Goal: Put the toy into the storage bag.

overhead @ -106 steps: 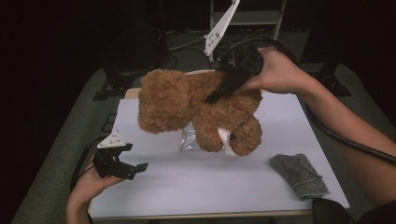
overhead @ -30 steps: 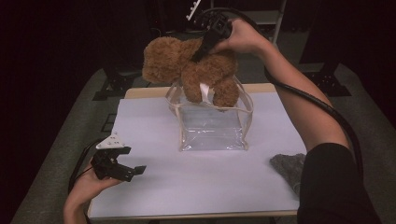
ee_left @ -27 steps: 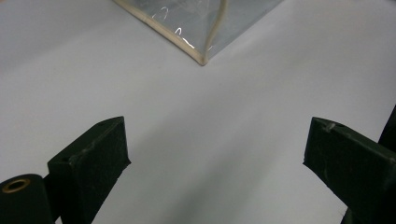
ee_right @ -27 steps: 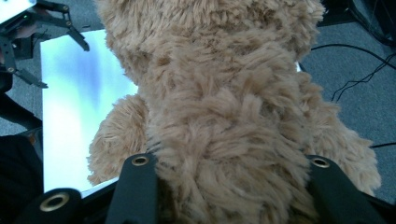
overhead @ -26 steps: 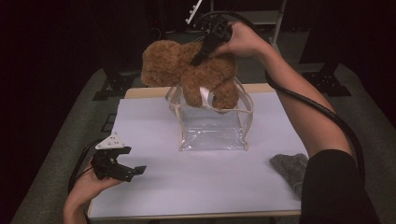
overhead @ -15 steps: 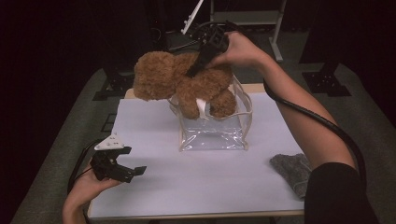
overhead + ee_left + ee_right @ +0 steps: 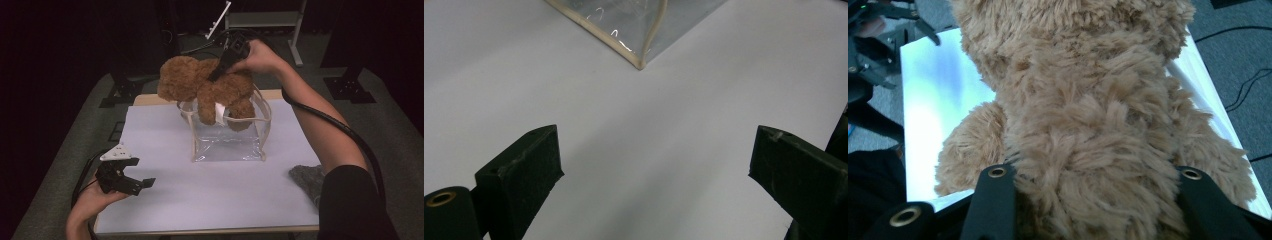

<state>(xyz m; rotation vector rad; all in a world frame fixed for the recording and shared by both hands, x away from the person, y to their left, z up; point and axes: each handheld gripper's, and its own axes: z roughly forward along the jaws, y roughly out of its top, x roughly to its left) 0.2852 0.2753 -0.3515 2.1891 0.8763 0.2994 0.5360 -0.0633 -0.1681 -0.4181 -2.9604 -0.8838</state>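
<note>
While the teddy bear (image 7: 210, 90) hangs over the clear bag (image 7: 227, 140) — lowering it in is the step in hand.
Right gripper (image 7: 218, 75) pinches its back, legs entering the mouth; left gripper (image 7: 131, 181) rests gaping, empty, on the table (image 7: 165, 210). Next, I'd judge: descend further, head tucked in.

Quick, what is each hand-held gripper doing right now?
Left hand-held gripper: open, holding nothing.
Right hand-held gripper: closed on the teddy bear.
</note>
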